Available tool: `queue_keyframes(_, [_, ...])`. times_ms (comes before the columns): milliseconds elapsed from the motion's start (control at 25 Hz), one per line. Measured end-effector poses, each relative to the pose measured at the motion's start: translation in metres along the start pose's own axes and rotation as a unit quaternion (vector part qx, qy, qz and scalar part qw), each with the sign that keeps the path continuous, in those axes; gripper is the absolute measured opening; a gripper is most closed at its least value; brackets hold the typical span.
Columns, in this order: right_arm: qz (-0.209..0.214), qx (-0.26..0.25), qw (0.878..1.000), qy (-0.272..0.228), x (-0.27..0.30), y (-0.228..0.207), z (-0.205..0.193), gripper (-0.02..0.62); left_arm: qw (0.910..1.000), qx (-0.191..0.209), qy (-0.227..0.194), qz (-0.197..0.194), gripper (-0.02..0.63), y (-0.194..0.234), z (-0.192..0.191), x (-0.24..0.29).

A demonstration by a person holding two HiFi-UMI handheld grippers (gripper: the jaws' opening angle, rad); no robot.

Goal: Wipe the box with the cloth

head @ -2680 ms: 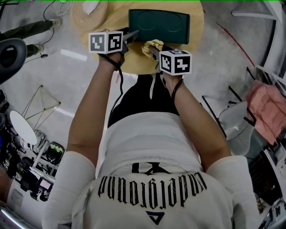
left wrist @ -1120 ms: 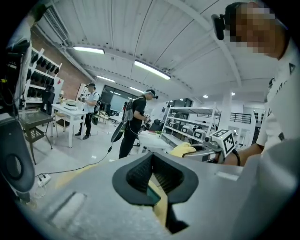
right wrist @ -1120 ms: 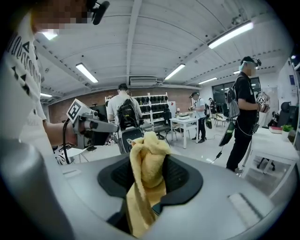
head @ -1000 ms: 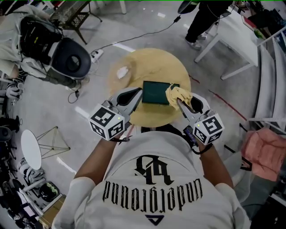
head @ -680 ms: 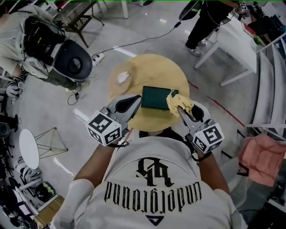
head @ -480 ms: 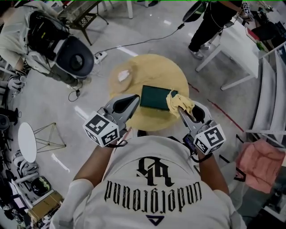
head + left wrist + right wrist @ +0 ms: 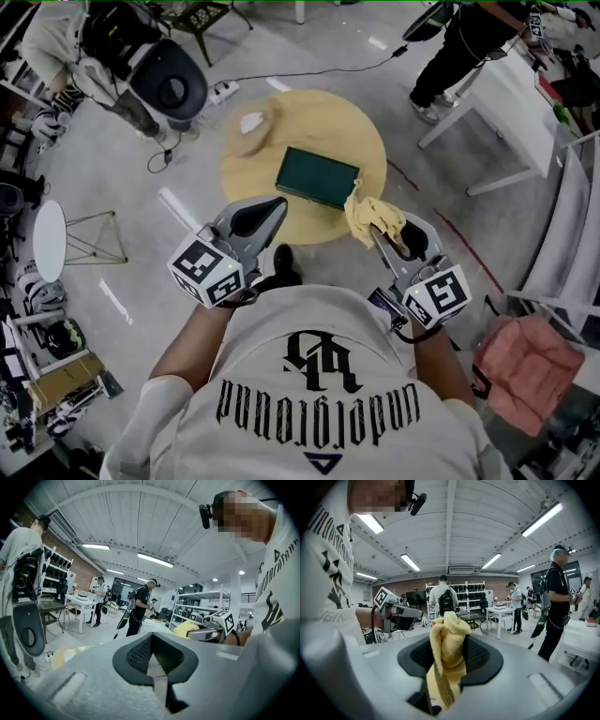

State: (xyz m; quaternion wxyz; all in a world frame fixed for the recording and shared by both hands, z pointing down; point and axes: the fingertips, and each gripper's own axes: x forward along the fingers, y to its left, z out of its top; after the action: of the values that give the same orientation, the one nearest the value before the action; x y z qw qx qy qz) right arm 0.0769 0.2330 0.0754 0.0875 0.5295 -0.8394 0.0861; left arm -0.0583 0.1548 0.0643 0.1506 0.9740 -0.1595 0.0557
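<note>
A dark green box lies flat on the round tan table in the head view. Both grippers are held up near my chest, well short of the table. My left gripper is shut with nothing between its jaws, as the left gripper view also shows. My right gripper is shut on a bunched yellow cloth; the right gripper view shows the cloth standing up out of the closed jaws.
A small white wad lies on the table's far left part. Around the table are a person with a backpack and a dark round device, another person by a white table, floor cables, a small white stool and a pink cloth.
Both grippers have pulled back from the box toward my body and risen; the left gripper no longer touches the box's side. The cloth came away with the right gripper.
</note>
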Motion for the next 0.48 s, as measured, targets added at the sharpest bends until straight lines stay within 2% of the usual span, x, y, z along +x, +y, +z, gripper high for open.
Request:
queue_keyframes(280, [0.034,0.014,0.999,0.006,-0.055,0.005,-0.032,0.144,0.9991,-0.014,0.012,0.039,0.008,-0.059,-0.026,-0.011])
queue_keyframes(480, [0.031,0.014,0.999,0.004,-0.067,0.033,-0.031,0.144,0.9992,-0.008,0.014,0.038,0.008,-0.074,-0.026,-0.041])
